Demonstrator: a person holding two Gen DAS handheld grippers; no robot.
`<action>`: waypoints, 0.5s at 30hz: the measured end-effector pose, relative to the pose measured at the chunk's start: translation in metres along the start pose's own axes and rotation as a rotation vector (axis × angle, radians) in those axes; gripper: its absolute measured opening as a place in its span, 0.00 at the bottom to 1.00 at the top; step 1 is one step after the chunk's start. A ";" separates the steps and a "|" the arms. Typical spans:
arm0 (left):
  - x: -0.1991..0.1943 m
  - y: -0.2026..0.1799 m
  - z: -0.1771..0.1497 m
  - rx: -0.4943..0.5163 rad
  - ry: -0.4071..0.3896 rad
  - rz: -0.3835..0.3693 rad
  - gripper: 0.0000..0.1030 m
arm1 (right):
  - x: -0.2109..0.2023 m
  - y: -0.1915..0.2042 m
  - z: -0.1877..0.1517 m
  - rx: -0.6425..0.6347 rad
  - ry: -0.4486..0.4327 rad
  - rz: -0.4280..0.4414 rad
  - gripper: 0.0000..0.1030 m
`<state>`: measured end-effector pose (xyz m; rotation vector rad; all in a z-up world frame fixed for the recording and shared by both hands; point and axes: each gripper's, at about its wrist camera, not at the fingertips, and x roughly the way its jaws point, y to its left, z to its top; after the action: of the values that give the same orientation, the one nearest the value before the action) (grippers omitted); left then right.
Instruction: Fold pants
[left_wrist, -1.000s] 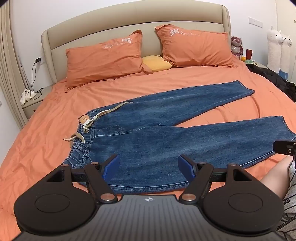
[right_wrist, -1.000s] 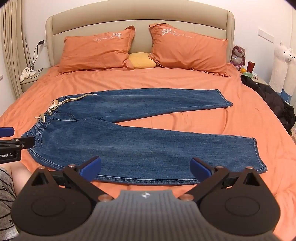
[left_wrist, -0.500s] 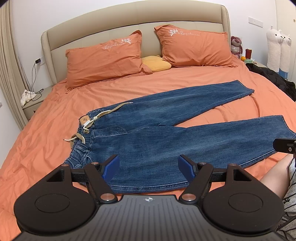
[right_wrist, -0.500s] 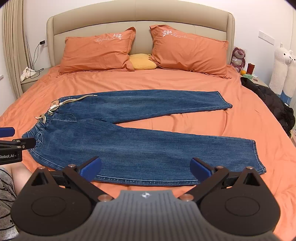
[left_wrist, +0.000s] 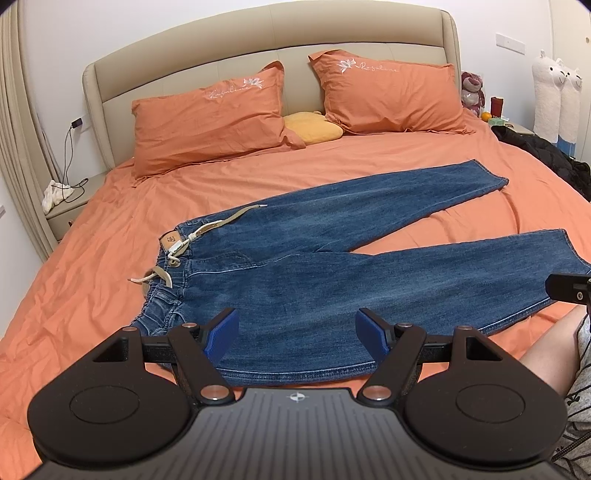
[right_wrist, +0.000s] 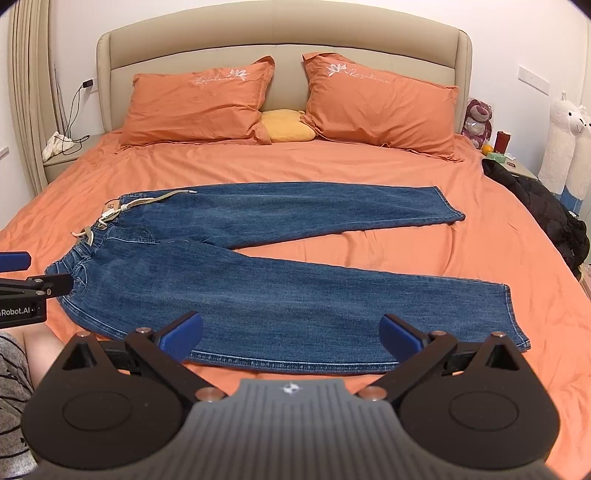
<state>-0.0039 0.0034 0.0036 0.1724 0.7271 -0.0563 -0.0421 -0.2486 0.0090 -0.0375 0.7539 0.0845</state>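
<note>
Orange bedding covers a wide bed (right_wrist: 332, 166) with a beige padded headboard (right_wrist: 284, 40), and the blue jeans (right_wrist: 280, 295) lie flat and unfolded across its near half. Their long axis runs side to side across the mattress: the waistband (right_wrist: 79, 266) with its pale drawstring (right_wrist: 147, 201) points toward the left side of the bed, and the two legs stretch away to the right, spread apart in a narrow V. The near leg ends in a hem (right_wrist: 511, 314) close to the front edge of the mattress, while the far leg's hem (right_wrist: 448, 201) lies further up the bed. Two orange pillows (right_wrist: 195, 107) lean on the headboard with a small yellow cushion (right_wrist: 286, 127) tucked between them. A dark garment (right_wrist: 546, 214) is heaped at the bed's right edge. The left claw (left_wrist: 296, 334) hovers above the seat of the jeans near the waistband, jaws wide and holding nothing. The right claw (right_wrist: 290, 334) hangs over the near leg's lower edge, jaws spread wider and likewise empty. Neither claw touches the denim.
</note>
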 end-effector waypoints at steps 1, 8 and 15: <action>0.000 0.001 0.000 0.000 0.000 0.000 0.82 | 0.000 0.000 0.000 0.000 0.000 0.001 0.95; 0.000 0.000 0.000 0.000 0.000 0.002 0.82 | 0.000 0.000 0.000 -0.002 -0.002 0.000 0.95; -0.003 0.002 0.002 -0.001 0.001 0.005 0.82 | -0.001 0.001 0.001 -0.005 0.001 0.001 0.95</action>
<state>-0.0044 0.0052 0.0079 0.1733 0.7278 -0.0513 -0.0420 -0.2475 0.0101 -0.0419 0.7544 0.0873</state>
